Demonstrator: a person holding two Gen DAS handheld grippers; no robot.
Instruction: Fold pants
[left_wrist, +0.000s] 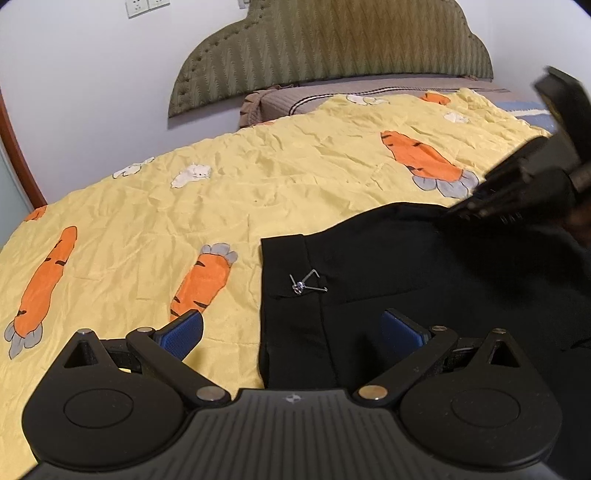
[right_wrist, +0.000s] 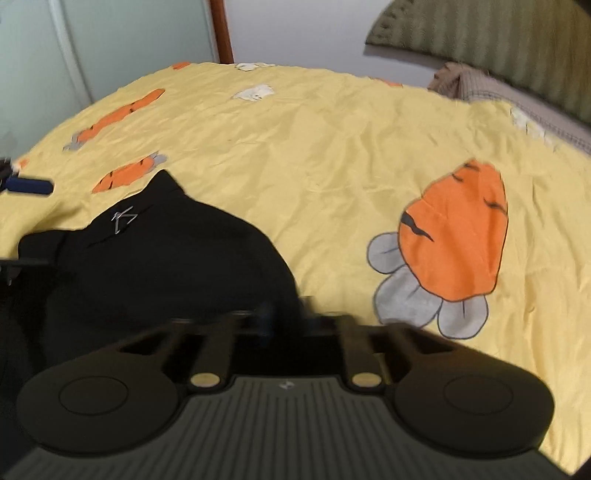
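Left wrist view: black pants (left_wrist: 424, 266) are straddled at the waistband by the released left claw (left_wrist: 291, 332), while the right claw (right_wrist: 284, 314) is seen clenched on their far edge

Home bedroom — bed with yellow carrot-print quilt (left_wrist: 295, 170), padded green headboard (left_wrist: 332, 48), wall sockets (left_wrist: 147, 7).

Both grippers are matte black, each with a ribbed centre plate, two round discs and brass-coloured pivot pins. The left gripper (left_wrist: 291, 332) carries blue finger pads (left_wrist: 183, 334).
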